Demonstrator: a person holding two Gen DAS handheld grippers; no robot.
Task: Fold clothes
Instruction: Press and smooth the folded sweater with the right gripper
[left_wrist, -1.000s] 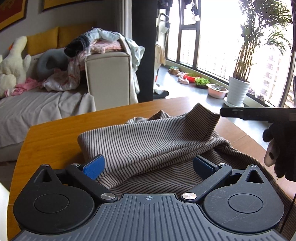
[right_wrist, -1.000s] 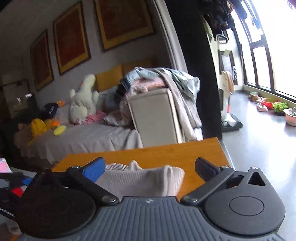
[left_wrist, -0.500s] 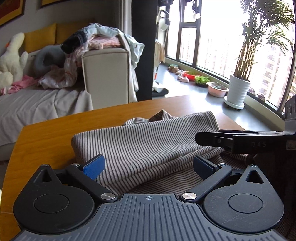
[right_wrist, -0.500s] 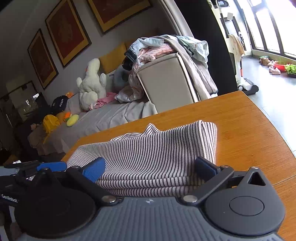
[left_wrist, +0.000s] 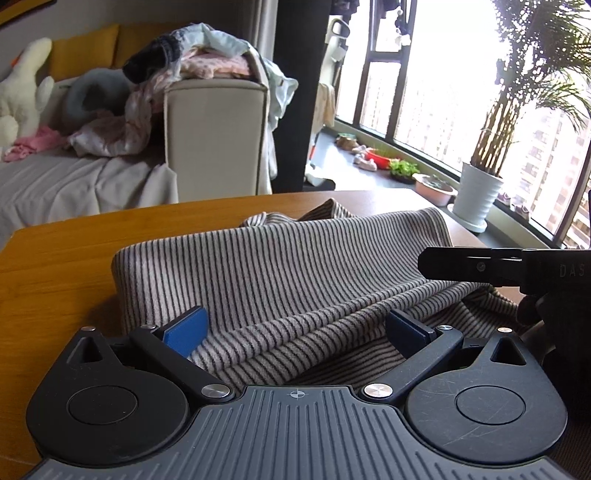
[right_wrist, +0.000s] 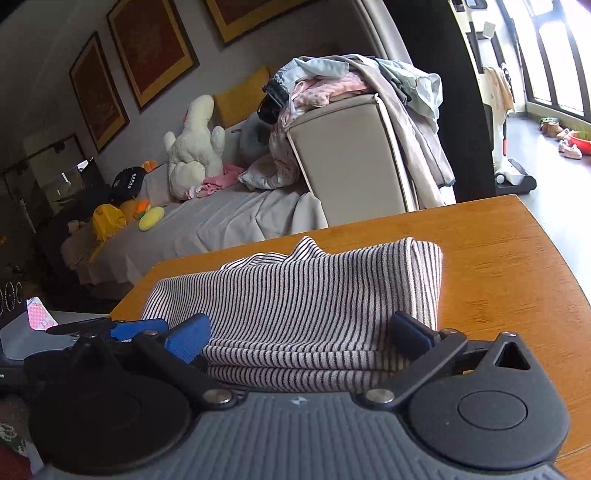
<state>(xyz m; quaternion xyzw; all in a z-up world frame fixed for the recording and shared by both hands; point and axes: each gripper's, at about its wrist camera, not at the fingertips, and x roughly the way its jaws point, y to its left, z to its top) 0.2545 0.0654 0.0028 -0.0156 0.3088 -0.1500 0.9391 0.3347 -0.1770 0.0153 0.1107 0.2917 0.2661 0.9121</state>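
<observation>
A grey striped garment (left_wrist: 280, 273) lies folded in layers on the wooden table (left_wrist: 55, 266). It also shows in the right wrist view (right_wrist: 306, 295). My left gripper (left_wrist: 295, 332) is open, its blue fingers spread over the near folded edge. My right gripper (right_wrist: 303, 336) is open too, over the garment's near edge. The right gripper's black fingers (left_wrist: 461, 264) reach in from the right in the left wrist view, low over the cloth. The left gripper's blue fingers (right_wrist: 140, 328) show at the left in the right wrist view.
Beyond the table stands a beige sofa arm (left_wrist: 214, 136) piled with loose clothes (left_wrist: 207, 62). A grey-covered sofa with plush toys (right_wrist: 195, 147) lies to the left. A potted plant (left_wrist: 480, 192) stands by the windows. The table's right edge (right_wrist: 554, 266) is near.
The right gripper came down and forward to the garment's near edge. The upper layer has settled flatter. The left gripper moved slightly closer to the cloth.
</observation>
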